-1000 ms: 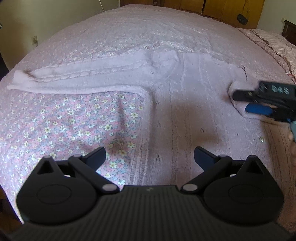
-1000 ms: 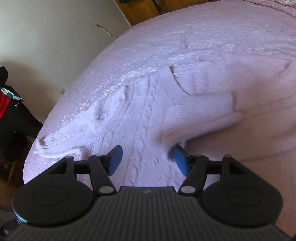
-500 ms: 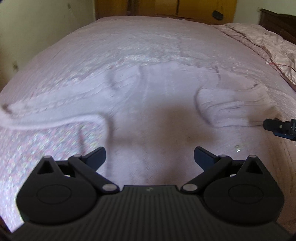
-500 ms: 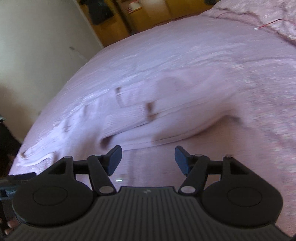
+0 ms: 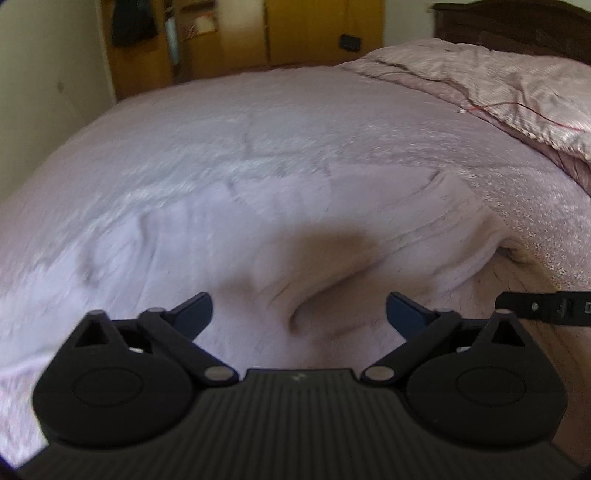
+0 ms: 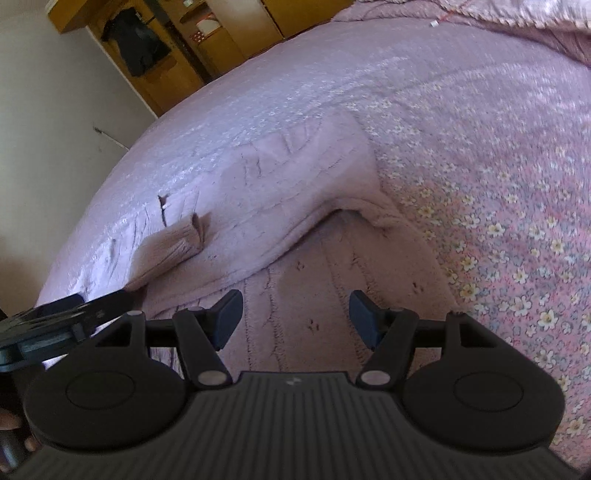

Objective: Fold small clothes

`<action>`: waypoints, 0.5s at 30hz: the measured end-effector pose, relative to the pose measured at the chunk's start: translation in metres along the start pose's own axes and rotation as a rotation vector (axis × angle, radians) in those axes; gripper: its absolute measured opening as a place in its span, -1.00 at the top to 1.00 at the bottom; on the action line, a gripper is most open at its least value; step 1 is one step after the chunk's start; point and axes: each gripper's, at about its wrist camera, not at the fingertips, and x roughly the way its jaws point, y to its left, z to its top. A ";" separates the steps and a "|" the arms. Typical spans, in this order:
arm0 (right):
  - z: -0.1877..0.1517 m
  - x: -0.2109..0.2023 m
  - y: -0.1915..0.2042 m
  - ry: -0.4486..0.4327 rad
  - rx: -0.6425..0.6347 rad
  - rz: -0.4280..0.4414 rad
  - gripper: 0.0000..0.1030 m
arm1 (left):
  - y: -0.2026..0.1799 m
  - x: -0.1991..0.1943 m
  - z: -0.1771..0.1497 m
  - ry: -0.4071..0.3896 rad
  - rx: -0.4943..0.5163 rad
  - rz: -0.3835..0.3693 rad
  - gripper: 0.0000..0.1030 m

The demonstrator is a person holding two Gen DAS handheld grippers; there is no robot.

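Note:
A pale pink knitted sweater (image 5: 303, 221) lies spread on the bed, one sleeve (image 5: 417, 243) folded across its body. My left gripper (image 5: 299, 314) is open and empty, just above the sweater's body near the sleeve fold. In the right wrist view the sweater (image 6: 280, 192) shows its folded sleeve with the cuff (image 6: 173, 251) at the left. My right gripper (image 6: 295, 314) is open and empty over the sweater's lower body. The left gripper's edge (image 6: 66, 314) shows at the left of that view, the right gripper's edge (image 5: 546, 306) at the right of the left view.
The bed has a pink floral sheet (image 6: 498, 221). A pink quilt (image 5: 498, 85) is bunched at the far right near the dark headboard (image 5: 517, 22). A wooden wardrobe (image 5: 258, 33) with hanging dark clothes stands beyond the bed by a cream wall (image 6: 44, 129).
The right gripper has carried the sleeve across the sweater and let it go. Both grippers have swung to the right and sit close together over the sweater.

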 end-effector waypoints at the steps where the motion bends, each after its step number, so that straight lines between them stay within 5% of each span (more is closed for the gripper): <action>1: 0.001 0.001 -0.002 -0.002 0.009 0.003 -0.38 | -0.005 0.006 0.002 -0.004 0.016 0.000 -0.82; 7: 0.006 0.005 -0.002 -0.018 0.024 0.011 -0.38 | -0.030 0.043 0.013 -0.015 0.107 0.001 -0.41; 9: 0.006 0.008 -0.006 -0.020 0.044 0.019 -0.38 | -0.035 0.053 0.013 0.002 0.140 -0.014 0.25; 10: 0.006 0.009 -0.007 -0.024 0.050 0.024 -0.38 | -0.035 0.058 0.013 0.021 0.146 -0.038 0.86; 15: 0.003 0.009 -0.010 -0.037 0.042 0.036 -0.38 | -0.013 0.047 0.021 -0.017 0.048 -0.033 0.84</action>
